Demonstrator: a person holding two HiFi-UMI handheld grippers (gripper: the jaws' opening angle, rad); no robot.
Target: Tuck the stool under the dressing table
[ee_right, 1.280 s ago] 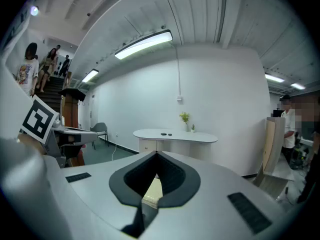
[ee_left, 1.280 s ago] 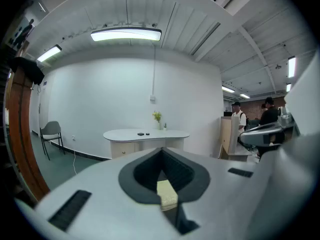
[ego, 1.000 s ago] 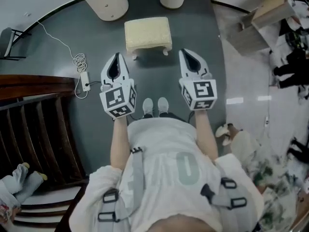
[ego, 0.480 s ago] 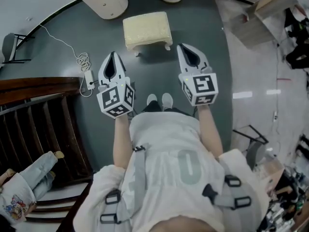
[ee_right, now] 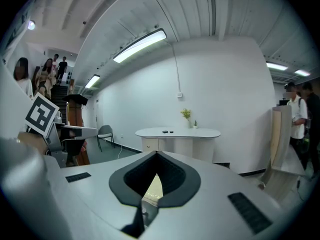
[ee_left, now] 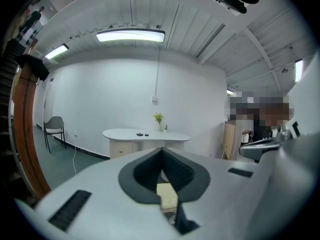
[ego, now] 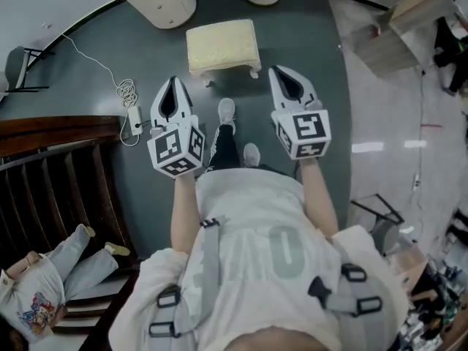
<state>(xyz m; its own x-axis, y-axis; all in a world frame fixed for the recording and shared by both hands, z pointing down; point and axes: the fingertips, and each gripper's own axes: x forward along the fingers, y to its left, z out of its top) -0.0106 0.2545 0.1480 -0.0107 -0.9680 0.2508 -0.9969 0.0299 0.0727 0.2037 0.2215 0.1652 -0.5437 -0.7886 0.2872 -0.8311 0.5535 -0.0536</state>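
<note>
The stool has a cream cushion and short white legs. It stands on the dark grey floor in front of the dressing table, whose white top and two pale pedestals show at the top edge of the head view. My left gripper and right gripper hover side by side just short of the stool, one off each near corner, both shut and empty. In the left gripper view the table stands ahead against the white wall, and a strip of cushion shows past the gripper. The right gripper view shows the same table.
A power strip with coiled white cable lies left of the left gripper. Dark wooden stair rails fill the left, with a person sitting low beside them. A grey chair stands far left, pale boards upper right. My own shoe is between the grippers.
One of my feet has stepped forward between the grippers. Both grippers have come slightly nearer the stool and stayed shut. The stool has not moved.
</note>
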